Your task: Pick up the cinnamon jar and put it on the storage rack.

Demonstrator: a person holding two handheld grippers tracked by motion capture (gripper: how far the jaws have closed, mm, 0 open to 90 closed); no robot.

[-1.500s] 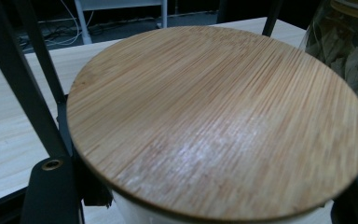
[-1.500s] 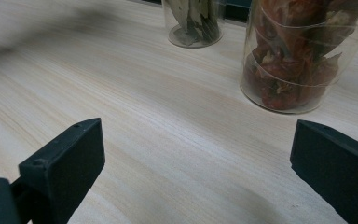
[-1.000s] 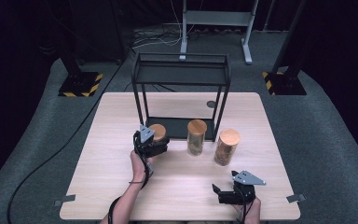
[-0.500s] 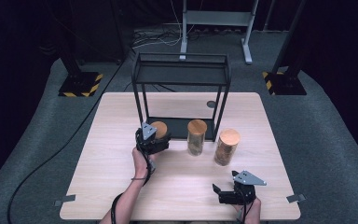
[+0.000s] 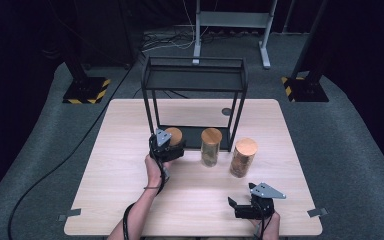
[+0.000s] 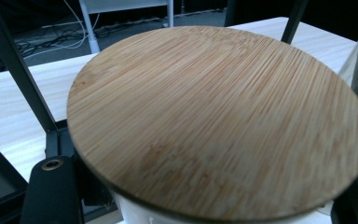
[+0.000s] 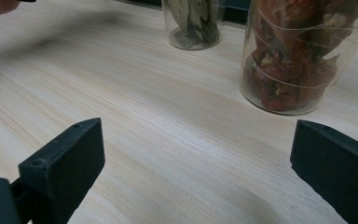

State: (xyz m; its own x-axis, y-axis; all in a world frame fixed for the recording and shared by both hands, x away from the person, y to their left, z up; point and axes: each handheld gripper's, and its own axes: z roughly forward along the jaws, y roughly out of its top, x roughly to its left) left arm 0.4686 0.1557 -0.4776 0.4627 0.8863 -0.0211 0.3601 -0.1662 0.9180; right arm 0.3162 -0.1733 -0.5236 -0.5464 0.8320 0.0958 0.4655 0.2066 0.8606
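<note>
Your left tongs (image 5: 169, 148) sit at the bamboo-lidded jar (image 5: 174, 136) by the black wire rack (image 5: 195, 80), on the pale wood counter (image 5: 125, 150). Two more lidded jars (image 5: 211, 147) (image 5: 243, 158) stand to its right. Your right tongs (image 5: 236, 207) rest near the counter's front edge, jaws apart.

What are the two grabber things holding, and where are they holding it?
The left gripper sits around the jar with the wooden lid, just under the lid, but a firm hold cannot be told. The right gripper is open over the table, holding nothing.
</note>
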